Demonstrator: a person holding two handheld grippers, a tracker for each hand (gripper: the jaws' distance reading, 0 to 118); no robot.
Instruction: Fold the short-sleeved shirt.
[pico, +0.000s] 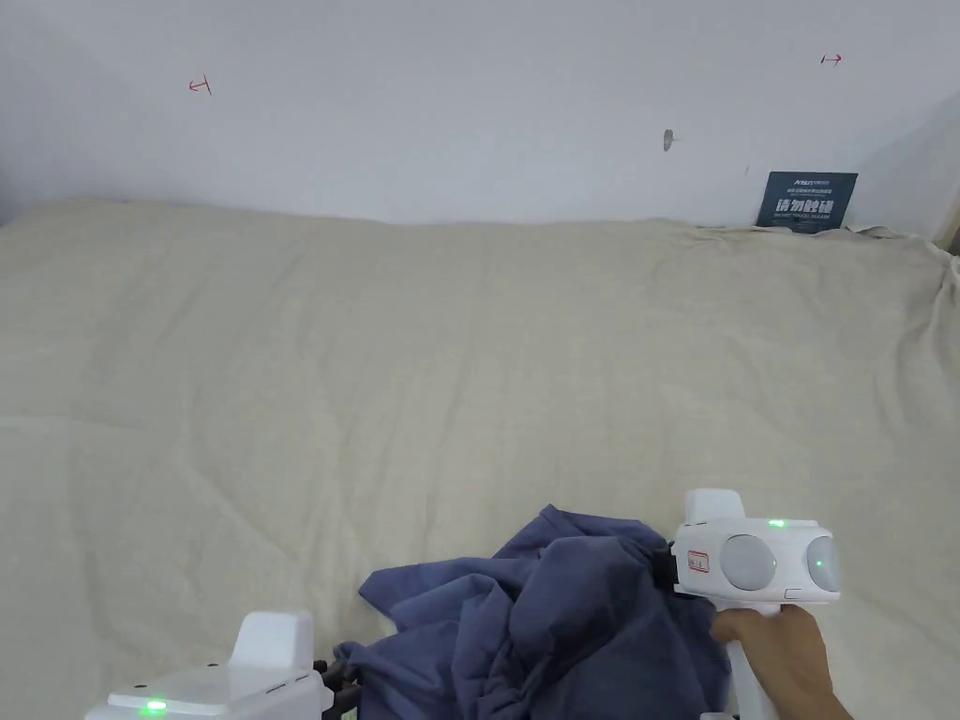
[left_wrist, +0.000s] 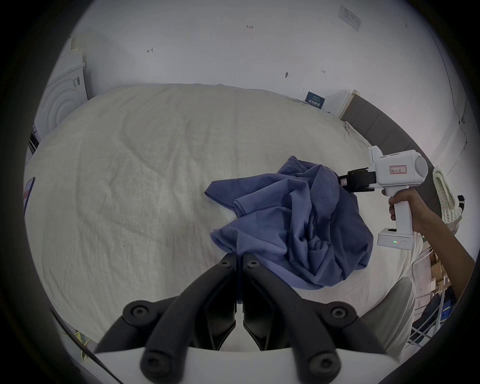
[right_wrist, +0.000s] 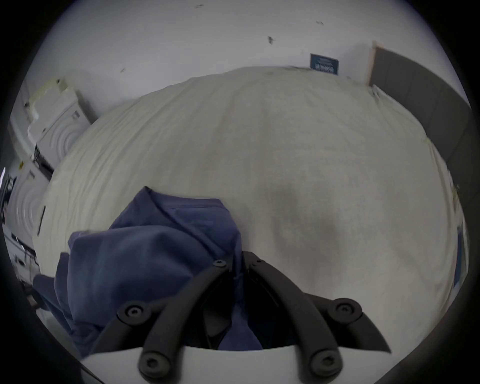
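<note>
Head view: the blue shirt (pico: 553, 619) lies crumpled at the near edge of the bed (pico: 375, 375). The right gripper (pico: 667, 567), held by a hand (pico: 778, 656), meets the shirt's right side; the left gripper (pico: 339, 682) meets its lower left corner.

Left gripper view: the left gripper's (left_wrist: 239, 257) jaws are pinched nearly together on a shirt (left_wrist: 298, 228) edge; a dark sign (left_wrist: 315, 100) leans behind the bed.

Right gripper view: the right gripper (right_wrist: 237, 262) clamps narrow on shirt (right_wrist: 155, 249) fabric between its jaws.
</note>
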